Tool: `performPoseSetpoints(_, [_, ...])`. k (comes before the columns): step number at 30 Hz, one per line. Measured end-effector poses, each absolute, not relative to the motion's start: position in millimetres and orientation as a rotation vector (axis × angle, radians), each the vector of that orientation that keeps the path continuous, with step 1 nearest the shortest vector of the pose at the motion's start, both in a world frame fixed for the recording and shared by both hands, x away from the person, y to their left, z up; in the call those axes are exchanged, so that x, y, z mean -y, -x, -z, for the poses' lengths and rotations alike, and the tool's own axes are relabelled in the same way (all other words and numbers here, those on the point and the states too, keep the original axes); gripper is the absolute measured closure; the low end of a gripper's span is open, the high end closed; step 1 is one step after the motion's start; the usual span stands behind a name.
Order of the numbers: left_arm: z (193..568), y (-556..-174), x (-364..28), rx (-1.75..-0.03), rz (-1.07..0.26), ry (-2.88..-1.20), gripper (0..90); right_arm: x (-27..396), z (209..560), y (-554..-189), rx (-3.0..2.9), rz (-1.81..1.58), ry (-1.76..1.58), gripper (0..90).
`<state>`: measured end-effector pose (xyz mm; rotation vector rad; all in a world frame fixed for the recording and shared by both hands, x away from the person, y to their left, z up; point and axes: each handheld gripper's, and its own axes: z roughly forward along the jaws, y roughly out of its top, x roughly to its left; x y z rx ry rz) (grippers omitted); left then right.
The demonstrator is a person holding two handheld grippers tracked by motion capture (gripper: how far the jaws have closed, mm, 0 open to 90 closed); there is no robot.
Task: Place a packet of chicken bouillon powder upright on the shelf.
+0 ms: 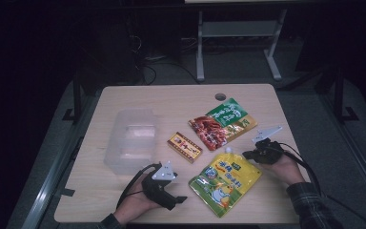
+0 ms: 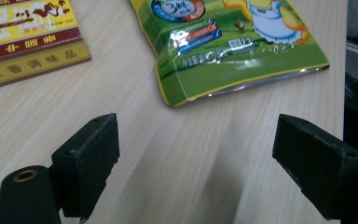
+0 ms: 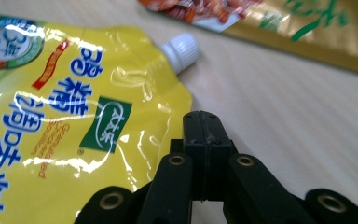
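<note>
Right gripper (image 3: 204,128) fully closed, seemingly empty, beside the yellow pouch (image 3: 70,116).

You have one clear plastic rectangular container (image 1: 129,140) on one light wooden table (image 1: 124,98). You have three food packets: one yellow-and-green spouted pouch with a white cap (image 1: 225,180), one flat green-and-gold sachet showing red-brown meat (image 1: 222,123), and one small flat red-and-yellow box (image 1: 184,147). You hold two black two-jaw grippers, one per hand (image 1: 171,193) (image 1: 251,153).
</note>
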<state>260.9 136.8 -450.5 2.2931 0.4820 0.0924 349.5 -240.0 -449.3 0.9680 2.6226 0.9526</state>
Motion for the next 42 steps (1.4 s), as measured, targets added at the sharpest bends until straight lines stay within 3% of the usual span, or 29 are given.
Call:
performPoseSetpoints(7, [445, -269, -123, -0.465, -0.092, -2.274, 13.8, 249, 429, -318, -2.505, -1.002, -0.995, 90.0])
performPoseSetpoints(21, [445, -306, -83, -0.464, -0.074, -2.277, 13.8, 241, 441, -259, -2.549, -1.031, -0.995, 89.9])
performPoseSetpoints(38, [459, -324, -52, -0.471, 0.052, -2.308, 11.5, 218, 459, -244, -2.666, -0.934, -0.953, 90.0])
performPoseSetpoints(42, [462, -327, -49, -0.495, 0.135, -2.305, 10.8, 218, 460, -244, -2.663, -0.935, -0.955, 90.0])
